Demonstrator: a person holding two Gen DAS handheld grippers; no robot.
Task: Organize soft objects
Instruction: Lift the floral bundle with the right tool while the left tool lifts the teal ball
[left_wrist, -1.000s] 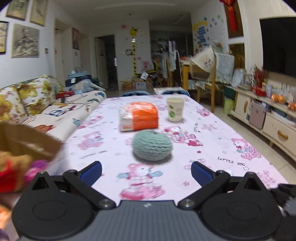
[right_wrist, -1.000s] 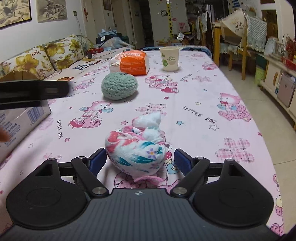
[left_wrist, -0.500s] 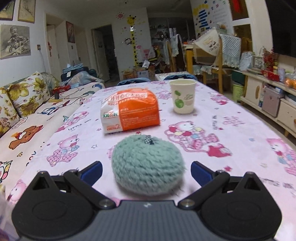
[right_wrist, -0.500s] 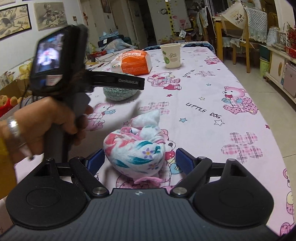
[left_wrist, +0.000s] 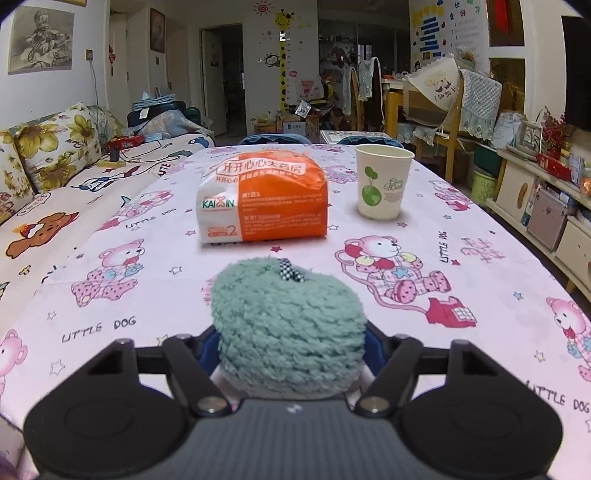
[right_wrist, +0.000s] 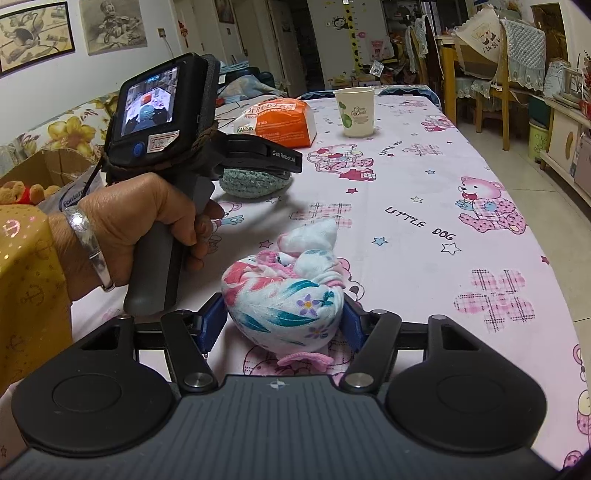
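A fuzzy teal knitted ball (left_wrist: 288, 325) lies on the pink cartoon tablecloth (left_wrist: 461, 280). My left gripper (left_wrist: 290, 350) is shut on it, blue pads pressed into both sides. The right wrist view shows the ball (right_wrist: 255, 179) under the left tool. A knotted floral cloth bundle (right_wrist: 284, 299) lies near the table's front. My right gripper (right_wrist: 282, 321) is shut on it, pads against both sides.
An orange and white soft pack (left_wrist: 264, 199) and a paper cup (left_wrist: 382, 182) stand behind the ball. A cardboard box with plush toys (right_wrist: 26, 188) sits left of the table. A sofa (left_wrist: 44, 177) runs along the left; cabinets (left_wrist: 546, 206) on the right.
My left gripper moved forward to the teal ball and closed on it. My right gripper closed on the floral bundle, which stayed in place.
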